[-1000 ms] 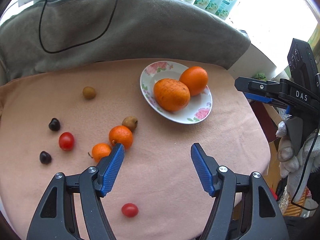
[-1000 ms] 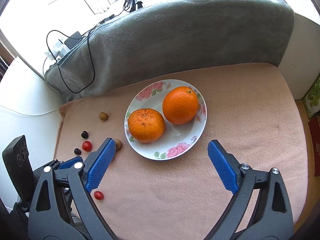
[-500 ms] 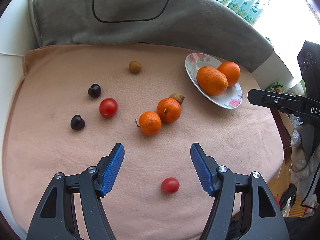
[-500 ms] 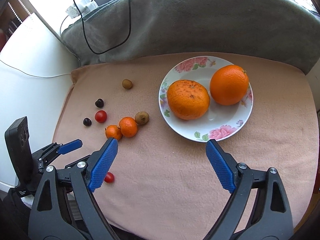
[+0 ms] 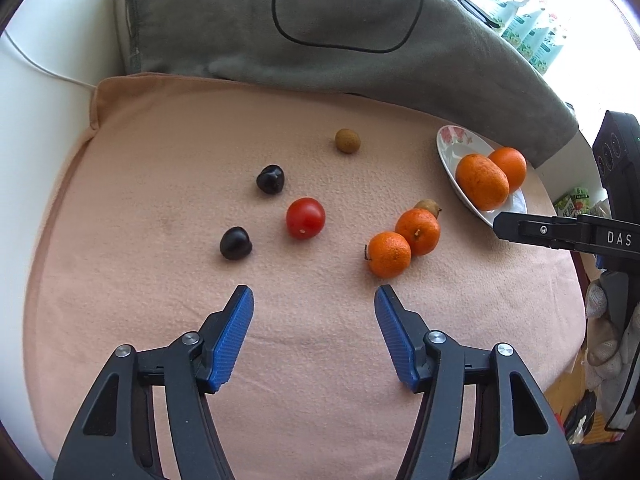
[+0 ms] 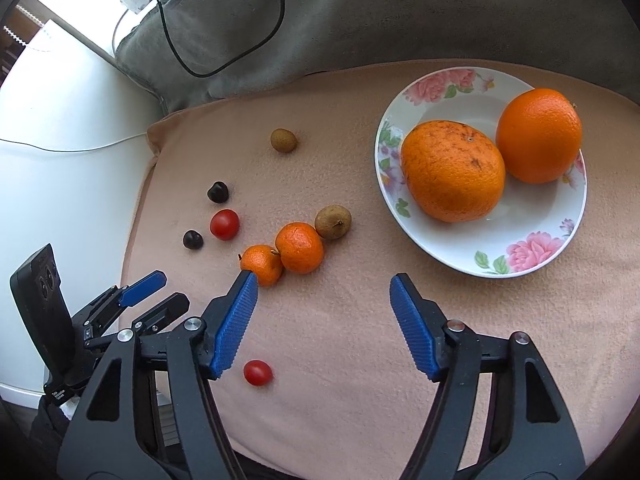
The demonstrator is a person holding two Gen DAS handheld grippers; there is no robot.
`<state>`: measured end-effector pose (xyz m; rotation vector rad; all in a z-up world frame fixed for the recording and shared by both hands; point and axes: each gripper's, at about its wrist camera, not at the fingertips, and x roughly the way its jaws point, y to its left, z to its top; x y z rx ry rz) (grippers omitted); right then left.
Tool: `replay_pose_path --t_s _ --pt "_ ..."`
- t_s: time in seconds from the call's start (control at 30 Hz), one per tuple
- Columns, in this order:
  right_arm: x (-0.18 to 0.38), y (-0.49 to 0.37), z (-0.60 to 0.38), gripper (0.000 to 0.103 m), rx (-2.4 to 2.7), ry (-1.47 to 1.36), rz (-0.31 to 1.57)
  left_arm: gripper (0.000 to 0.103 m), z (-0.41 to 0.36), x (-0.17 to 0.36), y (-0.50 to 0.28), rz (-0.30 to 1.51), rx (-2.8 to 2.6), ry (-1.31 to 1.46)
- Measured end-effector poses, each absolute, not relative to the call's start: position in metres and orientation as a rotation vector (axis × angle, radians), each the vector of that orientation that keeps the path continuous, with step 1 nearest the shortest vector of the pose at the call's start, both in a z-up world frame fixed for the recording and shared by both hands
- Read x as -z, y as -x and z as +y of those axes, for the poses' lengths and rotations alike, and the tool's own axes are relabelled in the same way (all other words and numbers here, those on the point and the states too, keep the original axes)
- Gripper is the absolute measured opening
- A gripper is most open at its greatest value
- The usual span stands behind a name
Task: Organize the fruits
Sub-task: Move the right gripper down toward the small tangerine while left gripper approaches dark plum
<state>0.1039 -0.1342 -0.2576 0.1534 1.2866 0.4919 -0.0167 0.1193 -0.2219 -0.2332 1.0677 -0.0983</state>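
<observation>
A floral plate holds two large oranges at the right; the plate also shows in the left wrist view. On the pink cloth lie two small mandarins, two brown longans, two dark cherries, a red tomato and a smaller tomato. My left gripper is open and empty, just short of the tomato and cherries. My right gripper is open and empty, its left finger beside the nearer mandarin.
A grey folded blanket with a black cable lies along the back of the cloth. White surface lies to the left. The cloth's edge drops off at the right. Green packets stand at the far right.
Both grippers moved left and closer to the loose fruit. The plate slid toward the right of both views. Both stay open and empty.
</observation>
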Motion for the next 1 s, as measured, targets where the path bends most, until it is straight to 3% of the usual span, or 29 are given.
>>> replay_pose_path --t_s 0.4,1.0 --pt "0.28 -0.115 -0.114 0.054 -0.46 -0.203 1.324 0.05 0.145 0.24 -0.006 1.071 0.115 0.223" --pt "0.308 -0.131 -0.094 0.053 -0.429 -0.245 1.386 0.038 0.158 0.257 -0.022 1.085 0.168 0.205"
